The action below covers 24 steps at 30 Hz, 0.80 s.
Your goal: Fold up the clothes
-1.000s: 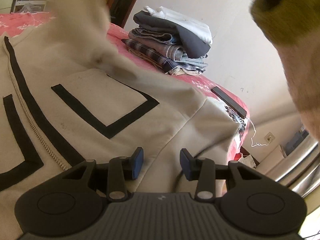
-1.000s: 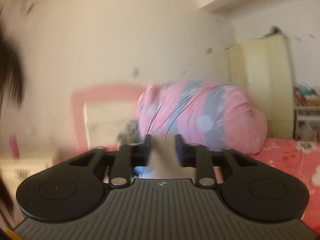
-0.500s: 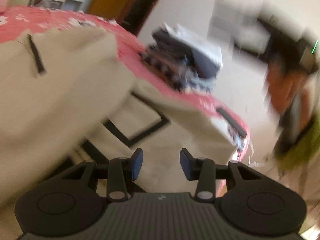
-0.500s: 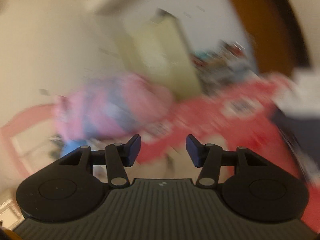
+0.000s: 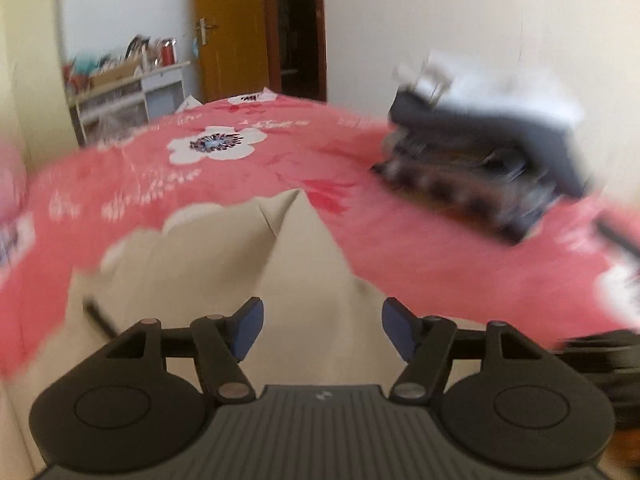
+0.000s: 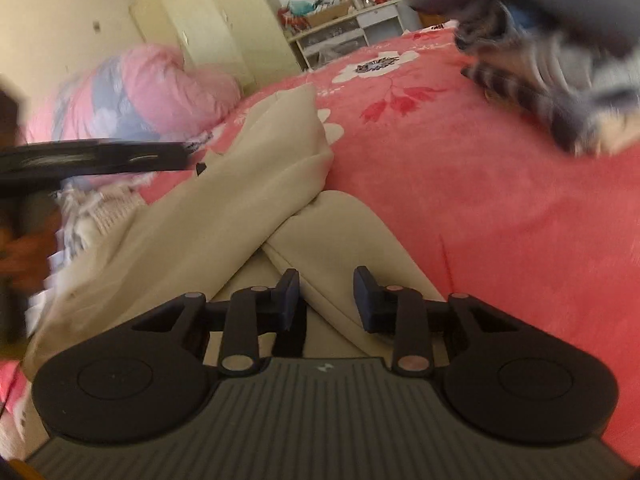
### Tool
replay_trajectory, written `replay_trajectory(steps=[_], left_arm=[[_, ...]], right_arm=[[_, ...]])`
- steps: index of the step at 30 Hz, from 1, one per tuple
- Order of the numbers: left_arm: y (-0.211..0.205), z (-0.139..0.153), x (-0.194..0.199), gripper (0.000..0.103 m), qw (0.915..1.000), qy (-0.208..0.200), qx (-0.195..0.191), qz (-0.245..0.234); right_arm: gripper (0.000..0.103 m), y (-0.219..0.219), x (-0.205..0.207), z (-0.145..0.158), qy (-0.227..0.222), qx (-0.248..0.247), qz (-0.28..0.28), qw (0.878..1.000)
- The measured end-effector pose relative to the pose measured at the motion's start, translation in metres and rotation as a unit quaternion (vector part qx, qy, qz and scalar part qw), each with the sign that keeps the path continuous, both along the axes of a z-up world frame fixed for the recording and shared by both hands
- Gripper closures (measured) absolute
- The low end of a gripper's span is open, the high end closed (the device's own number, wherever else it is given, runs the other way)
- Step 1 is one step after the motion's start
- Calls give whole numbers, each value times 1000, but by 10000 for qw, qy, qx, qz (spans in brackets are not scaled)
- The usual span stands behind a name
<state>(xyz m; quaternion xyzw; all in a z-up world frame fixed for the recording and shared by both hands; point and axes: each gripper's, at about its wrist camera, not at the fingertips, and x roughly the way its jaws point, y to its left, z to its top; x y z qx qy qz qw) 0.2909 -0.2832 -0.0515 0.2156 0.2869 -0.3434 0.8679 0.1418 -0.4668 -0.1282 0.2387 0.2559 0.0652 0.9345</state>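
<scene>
**Beige garment on the red bed, both tongs above it**

Nearest in the left wrist view, the left tongs (image 5: 322,330) are seen spread and opening, with nothing pinched between the blue pads; the beige garment (image 5: 296,264) lies beneath them, its folded edge rising to a point toward the red flowered bedspread (image 5: 224,168). In the right wrist view, the right tongs (image 6: 326,296) are seen closing over the same garment (image 6: 256,184), the pads apart and no cloth visibly clamped. Only this view shows two beige sleeves crossed over one another just ahead of the pads, and the left tongs' dark body blurred at the left edge.

Farther off, a stack of folded clothes (image 5: 488,152) is seen on the bed to the right in both views, blurred by motion. A pink and blue quilt bundle (image 6: 132,92) is shown only by the right wrist view, a wooden door (image 5: 228,28) in full only by the left. A cluttered white shelf (image 5: 124,88) stands against the far wall.
</scene>
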Motion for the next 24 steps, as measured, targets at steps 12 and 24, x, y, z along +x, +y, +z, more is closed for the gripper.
replay_trajectory(steps=[12, 24], left_arm=[[59, 3, 86, 97, 9631, 1326, -2342, -40], [101, -48, 165, 102, 9340, 1634, -2899, 1304]], right_arm=[[77, -19, -20, -14, -348, 811, -269, 9957], [77, -23, -23, -21, -356, 1039, -415, 9931]])
